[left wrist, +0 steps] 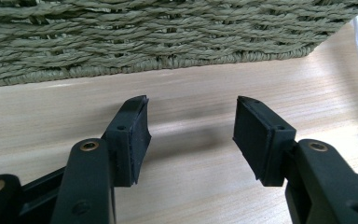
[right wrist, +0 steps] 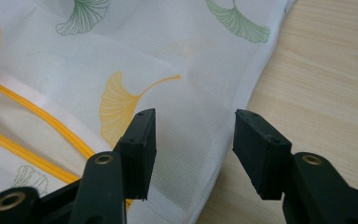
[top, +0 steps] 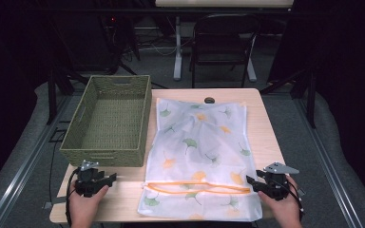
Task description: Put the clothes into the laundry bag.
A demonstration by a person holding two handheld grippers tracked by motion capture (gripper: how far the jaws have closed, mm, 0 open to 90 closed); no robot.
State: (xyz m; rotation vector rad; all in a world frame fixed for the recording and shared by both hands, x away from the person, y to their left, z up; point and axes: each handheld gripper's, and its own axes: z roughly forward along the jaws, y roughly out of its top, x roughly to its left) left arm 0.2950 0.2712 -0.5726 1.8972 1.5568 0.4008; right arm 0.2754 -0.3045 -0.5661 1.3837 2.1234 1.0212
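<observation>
Lying flat on the counter (top: 261, 107), right of the woven basket (top: 109, 118): one white mesh bag (top: 199, 147), ginkgo print, orange zip (top: 197, 186) near my edge; judged light, limp, snag-prone; best pinched at the hemmed edge; my right tool (right wrist: 193, 140) jaws apart over that edge; my left tool (left wrist: 191, 135) apart, empty, facing the basket

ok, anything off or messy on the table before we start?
Nothing stands out. The woven basket sits upright and empty, the mesh laundry bag lies flat beside it with its orange zipper open, and the left gripper and right gripper are open, holding nothing.
</observation>
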